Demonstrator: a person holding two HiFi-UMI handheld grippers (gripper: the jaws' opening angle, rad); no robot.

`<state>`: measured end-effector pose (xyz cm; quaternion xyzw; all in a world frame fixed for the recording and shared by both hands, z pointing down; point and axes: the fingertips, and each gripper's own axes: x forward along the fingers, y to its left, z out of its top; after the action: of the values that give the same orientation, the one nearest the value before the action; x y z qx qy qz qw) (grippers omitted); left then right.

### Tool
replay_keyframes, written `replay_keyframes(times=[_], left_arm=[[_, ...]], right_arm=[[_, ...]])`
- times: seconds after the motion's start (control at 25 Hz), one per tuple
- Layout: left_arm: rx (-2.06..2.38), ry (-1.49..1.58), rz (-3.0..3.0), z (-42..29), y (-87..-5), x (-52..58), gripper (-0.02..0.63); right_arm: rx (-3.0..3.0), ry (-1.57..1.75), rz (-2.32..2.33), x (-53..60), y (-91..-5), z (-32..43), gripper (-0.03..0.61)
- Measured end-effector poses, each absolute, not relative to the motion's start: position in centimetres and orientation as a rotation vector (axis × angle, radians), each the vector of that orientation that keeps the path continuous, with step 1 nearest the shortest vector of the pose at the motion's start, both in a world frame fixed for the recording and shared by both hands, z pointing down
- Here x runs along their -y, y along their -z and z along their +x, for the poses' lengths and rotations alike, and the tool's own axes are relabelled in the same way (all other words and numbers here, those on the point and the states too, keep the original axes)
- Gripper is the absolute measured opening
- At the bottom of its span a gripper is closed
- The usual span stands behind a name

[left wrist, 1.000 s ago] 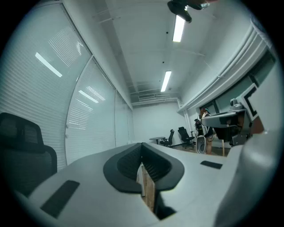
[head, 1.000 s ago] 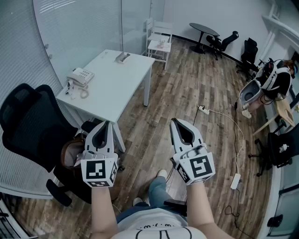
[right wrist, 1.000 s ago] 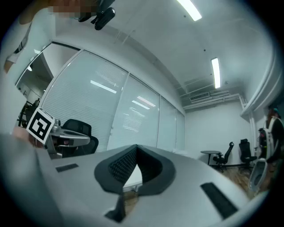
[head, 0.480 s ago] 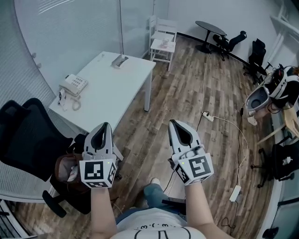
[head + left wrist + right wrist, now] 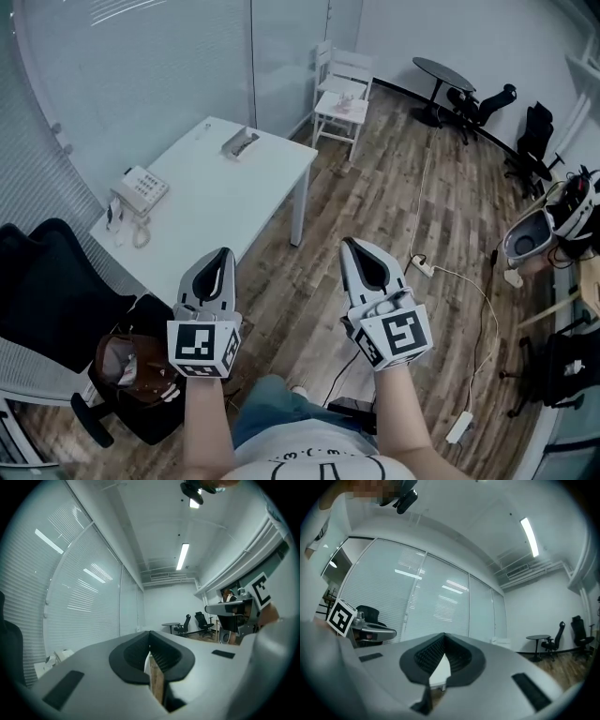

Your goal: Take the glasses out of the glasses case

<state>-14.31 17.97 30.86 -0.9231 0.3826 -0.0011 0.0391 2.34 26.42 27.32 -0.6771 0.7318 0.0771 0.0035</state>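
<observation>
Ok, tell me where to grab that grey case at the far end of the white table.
Probably across its narrow width at mid-length, coming down from above: the case lies flat on the table and is long and slim, so the jaws would span its short dimension. It is too small here to make out its lid.

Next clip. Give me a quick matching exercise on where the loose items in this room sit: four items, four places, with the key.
Items:
1. telephone
2. brown bag
3. power strip
4. small white chair

Places:
A. on the wood floor, lower right of the head view
B. on the white table
C. past the table's far end
D. on the black office chair

Pairs: 1-B, 2-D, 3-A, 4-C
</observation>
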Motion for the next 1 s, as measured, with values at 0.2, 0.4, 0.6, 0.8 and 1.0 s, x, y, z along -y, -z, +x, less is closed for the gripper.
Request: replay_keyframes(times=[0.2, 0.4, 0.6, 0.8, 1.0], left_arm=[[-1.229, -0.021, -2.844, -11.9, -31.6, -13.0, 0.017], [-1.222, -0.105, -2.869, -8.4, -31.5, -6.2, 0.017], [-1.268, -0.051, -2.871, -4.8, -32.9, 3.1, 0.017], [-1.309, 0.031, -2.909, -1.8, -34.3, 11.6, 0.017], [-1.337, 0.064, -2.917, -0.5, -34.9, 17.1, 0.017]], right_arm=[[-2.311, -0.217, -2.114, -21.7, -28.6, 5.1, 0.011], [-2.343, -0.193, -2.103, -14.7, -30.0, 8.7, 0.011], [-2.388, -0.200, -2.086, -5.3, -30.3, 11.4, 0.011], [-2.425, -0.204, -2.073, 2.9, -30.2, 14.0, 0.011], [-2.444, -0.161, -2.066, 8.8, -31.2, 15.6, 0.011]])
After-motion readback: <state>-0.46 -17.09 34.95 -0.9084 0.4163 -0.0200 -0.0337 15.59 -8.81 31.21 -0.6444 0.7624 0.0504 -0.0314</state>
